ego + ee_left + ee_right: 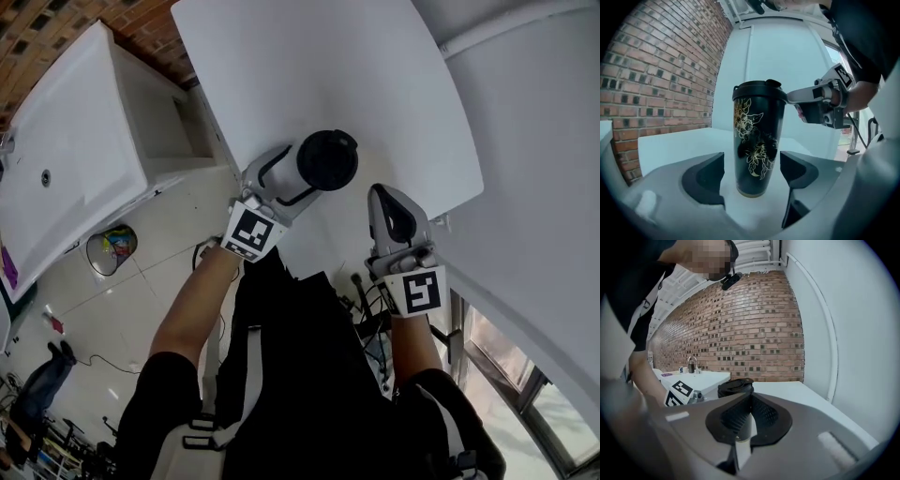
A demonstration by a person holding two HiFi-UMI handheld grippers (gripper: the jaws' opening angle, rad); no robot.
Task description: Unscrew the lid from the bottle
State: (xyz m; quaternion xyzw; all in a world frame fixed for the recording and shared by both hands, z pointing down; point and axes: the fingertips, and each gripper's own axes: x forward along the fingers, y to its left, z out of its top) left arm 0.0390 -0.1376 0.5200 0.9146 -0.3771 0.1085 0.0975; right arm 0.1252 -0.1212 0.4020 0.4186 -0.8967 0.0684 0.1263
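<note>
A black bottle (757,140) with gold flower print stands upright on the white table (309,75), its black lid (326,159) screwed on. My left gripper (752,176) is open, with one pad on each side of the bottle's lower body and a gap at both pads. In the head view the left gripper (305,183) reaches in from the lower left. My right gripper (378,195) is shut and empty, its tip (793,96) close beside the lid at lid height. In the right gripper view the lid (735,386) shows just past the shut jaws (751,411).
A white counter (66,141) with a tap (691,364) stands left of the table, a brick wall (754,324) behind. A white wall with a pipe (506,28) runs along the right. A bin with a bag (112,246) sits on the tiled floor.
</note>
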